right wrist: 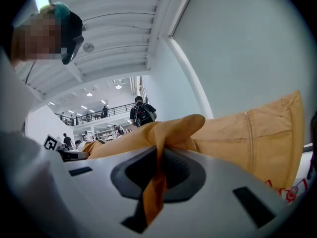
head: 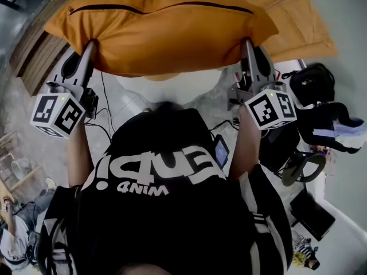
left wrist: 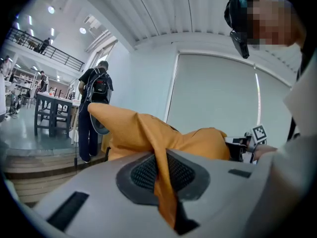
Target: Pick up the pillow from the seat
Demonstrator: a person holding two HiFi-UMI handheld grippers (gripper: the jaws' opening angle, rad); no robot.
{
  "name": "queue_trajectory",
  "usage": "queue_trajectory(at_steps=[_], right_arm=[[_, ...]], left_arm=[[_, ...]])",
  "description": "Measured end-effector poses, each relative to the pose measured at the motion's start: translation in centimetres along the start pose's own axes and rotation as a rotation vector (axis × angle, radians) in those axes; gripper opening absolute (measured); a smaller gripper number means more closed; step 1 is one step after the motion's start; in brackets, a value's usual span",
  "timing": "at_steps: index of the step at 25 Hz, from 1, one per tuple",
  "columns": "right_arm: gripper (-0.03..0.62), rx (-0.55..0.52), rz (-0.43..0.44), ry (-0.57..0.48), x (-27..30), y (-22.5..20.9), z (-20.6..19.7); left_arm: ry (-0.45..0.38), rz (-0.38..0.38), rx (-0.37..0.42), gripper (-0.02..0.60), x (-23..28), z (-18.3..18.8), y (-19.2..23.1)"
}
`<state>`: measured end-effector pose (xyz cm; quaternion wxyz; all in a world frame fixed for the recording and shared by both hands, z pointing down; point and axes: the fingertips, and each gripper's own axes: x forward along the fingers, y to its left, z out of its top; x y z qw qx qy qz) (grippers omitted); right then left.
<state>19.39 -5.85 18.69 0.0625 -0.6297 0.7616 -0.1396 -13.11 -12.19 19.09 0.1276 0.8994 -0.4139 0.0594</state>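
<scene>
My black shirt (head: 155, 176) has white letters, and one word reads "WIND". My left gripper (head: 90, 43) is clenched tight on the near left edge of the orange pillow (head: 160, 30). My right gripper (head: 247, 43) pinches its near right edge. Both arms reach forward. The pillow stretches between them, with the orange seat (head: 304, 22) on its far side.

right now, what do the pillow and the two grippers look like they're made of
Pillow: orange woven cloth, matte. It creases softly and pinches into a thin pleat, with a dark zip-like line along one edge.
Left gripper and right gripper: probably moulded plastic, smooth grey shells with a dull sheen.
Their pads: dark and finely textured, likely rubber.
</scene>
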Motion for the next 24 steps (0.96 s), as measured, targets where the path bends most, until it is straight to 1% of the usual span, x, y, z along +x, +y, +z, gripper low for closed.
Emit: queue_trajectory(at_steps=[4, 8, 10, 13, 17, 20, 24], right_arm=[[0.041, -0.001, 0.004, 0.012, -0.6, 0.4, -0.4], [0.041, 0.004, 0.01, 0.02, -1.1, 0.5, -0.8], [0.041, 0.012, 0.009, 0.018, -1.3, 0.6, -1.0], [0.041, 0.022, 0.005, 0.015, -1.8, 0.3, -1.4], [0.041, 0.025, -0.001, 0.022, -2.2, 0.5, -1.8], [0.041, 0.029, -0.003, 0.015, -2.3, 0.2, -1.6], [0.041, 0.031, -0.005, 0.015, -2.1, 0.0, -1.8]], left_arm=[[-0.02, -0.009, 0.005, 0.031, -0.6, 0.0, -0.2], [-0.008, -0.011, 0.0, 0.031, -1.0, -0.4, -0.4], [-0.018, -0.018, 0.001, 0.031, -1.3, -0.4, -0.5], [0.002, -0.015, 0.004, 0.031, -1.4, -0.7, -0.9], [-0.015, -0.032, 0.011, 0.031, -1.6, -0.6, -0.9], [0.008, -0.025, 0.008, 0.031, -1.5, -0.6, -1.2], [0.015, -0.02, 0.001, 0.031, -1.3, -0.9, -1.1]])
